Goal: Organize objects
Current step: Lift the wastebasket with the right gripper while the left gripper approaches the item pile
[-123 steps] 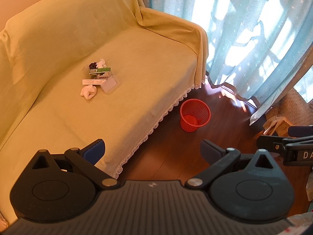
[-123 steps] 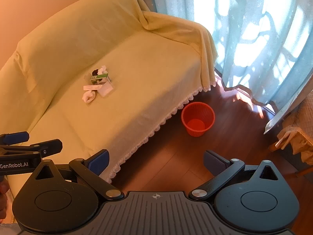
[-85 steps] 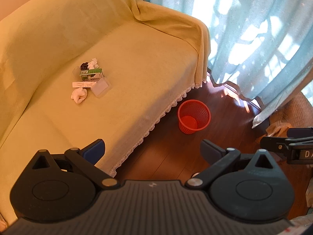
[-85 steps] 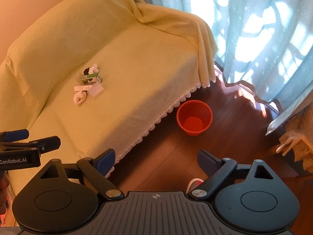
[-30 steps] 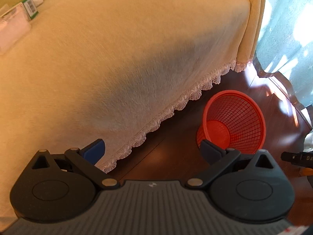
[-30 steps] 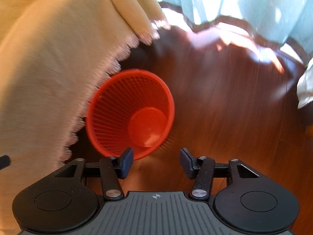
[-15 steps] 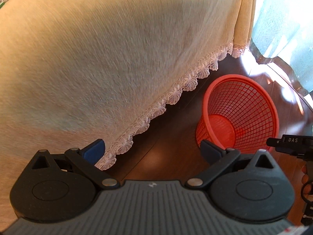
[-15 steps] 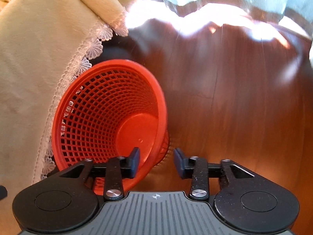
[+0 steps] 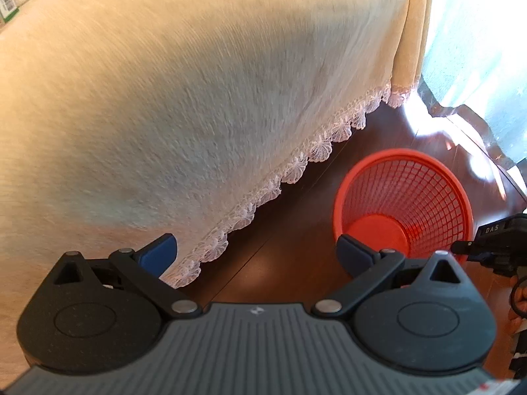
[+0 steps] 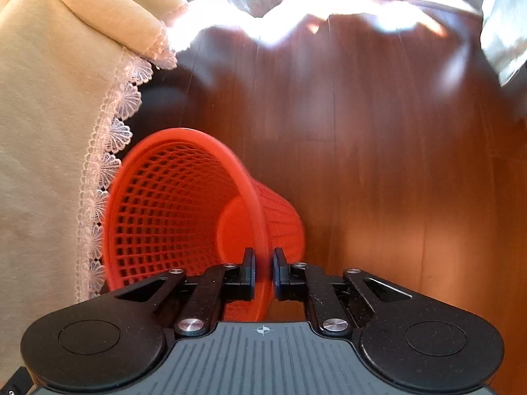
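The right gripper point(image 10: 263, 271) is clamped on the near rim of the red mesh basket point(image 10: 171, 217) — probably to carry it closer to the clutter. It's a flared, empty bin on the wood floor point(image 10: 378, 164), just beside the sofa cover's point(image 9: 197, 98) lace hem. The left gripper point(image 9: 257, 253) hangs wide open, holding nothing.

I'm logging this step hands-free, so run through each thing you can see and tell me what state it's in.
Red basket: on the wood floor beside the sofa edge, nothing inside, rim pinched by the right gripper.
Right gripper: shut on the basket's rim.
Left gripper: open, holding nothing, above the floor near the sofa's lace edge.
Sofa cover: draped over the seat, lace trim hanging down.
Curtain: drawn, sunlit.
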